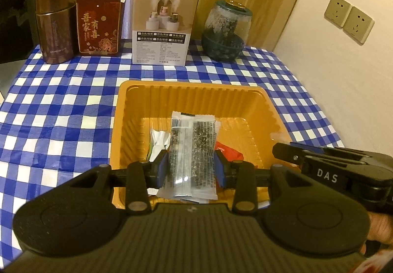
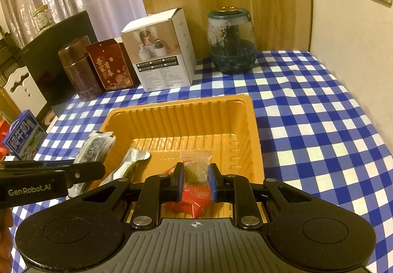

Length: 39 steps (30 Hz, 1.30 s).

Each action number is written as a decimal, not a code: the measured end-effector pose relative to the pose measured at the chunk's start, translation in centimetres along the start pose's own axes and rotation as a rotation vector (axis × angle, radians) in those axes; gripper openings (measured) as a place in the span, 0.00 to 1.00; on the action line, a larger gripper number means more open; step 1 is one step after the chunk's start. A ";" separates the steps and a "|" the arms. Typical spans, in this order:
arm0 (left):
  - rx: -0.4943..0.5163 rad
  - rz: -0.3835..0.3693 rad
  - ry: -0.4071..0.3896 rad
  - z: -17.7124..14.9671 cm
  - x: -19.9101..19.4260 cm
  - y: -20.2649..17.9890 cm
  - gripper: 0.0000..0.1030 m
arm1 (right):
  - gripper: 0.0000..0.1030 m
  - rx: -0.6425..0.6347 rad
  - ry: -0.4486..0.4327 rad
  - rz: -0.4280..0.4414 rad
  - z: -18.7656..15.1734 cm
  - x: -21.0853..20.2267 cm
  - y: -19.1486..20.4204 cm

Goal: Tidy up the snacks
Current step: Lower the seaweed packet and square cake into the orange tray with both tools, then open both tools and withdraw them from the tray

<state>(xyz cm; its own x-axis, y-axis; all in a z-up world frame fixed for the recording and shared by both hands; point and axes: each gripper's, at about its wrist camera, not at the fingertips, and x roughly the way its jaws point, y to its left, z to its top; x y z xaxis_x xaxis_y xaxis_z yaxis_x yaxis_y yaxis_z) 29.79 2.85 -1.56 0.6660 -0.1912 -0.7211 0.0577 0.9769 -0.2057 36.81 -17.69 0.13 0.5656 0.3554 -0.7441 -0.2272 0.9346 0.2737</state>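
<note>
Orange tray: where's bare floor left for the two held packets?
Free: the far half of the ribbed orange plastic tray, along its back wall, and the right side. Crowded: near-left corner with the silver foil packet and near edge with red wrappers.

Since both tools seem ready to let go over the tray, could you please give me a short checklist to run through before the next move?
1. Left tool shut on the dark snack packet: ok.
2. Right tool shut on the small clear packet: ok.
3. Both packets held over the orange tray: ok.
4. Free floor in the tray's far half: ok.
5. Silver packet and red wrappers lie under the tools, so a drop may land on them: not ok.
6. Whether the held packets already touch the tray floor: cannot tell.
</note>
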 end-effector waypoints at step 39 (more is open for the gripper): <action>0.004 0.006 -0.013 -0.9 -0.4 0.5 0.50 | 0.59 0.104 -0.079 0.045 0.8 -0.4 -1.6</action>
<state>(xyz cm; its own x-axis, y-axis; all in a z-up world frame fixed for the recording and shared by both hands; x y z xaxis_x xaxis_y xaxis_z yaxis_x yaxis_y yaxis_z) 28.88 3.27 -2.02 0.6757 -0.1837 -0.7139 0.0564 0.9785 -0.1983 37.60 -19.28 0.51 0.6186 0.3936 -0.6800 -0.1734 0.9125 0.3705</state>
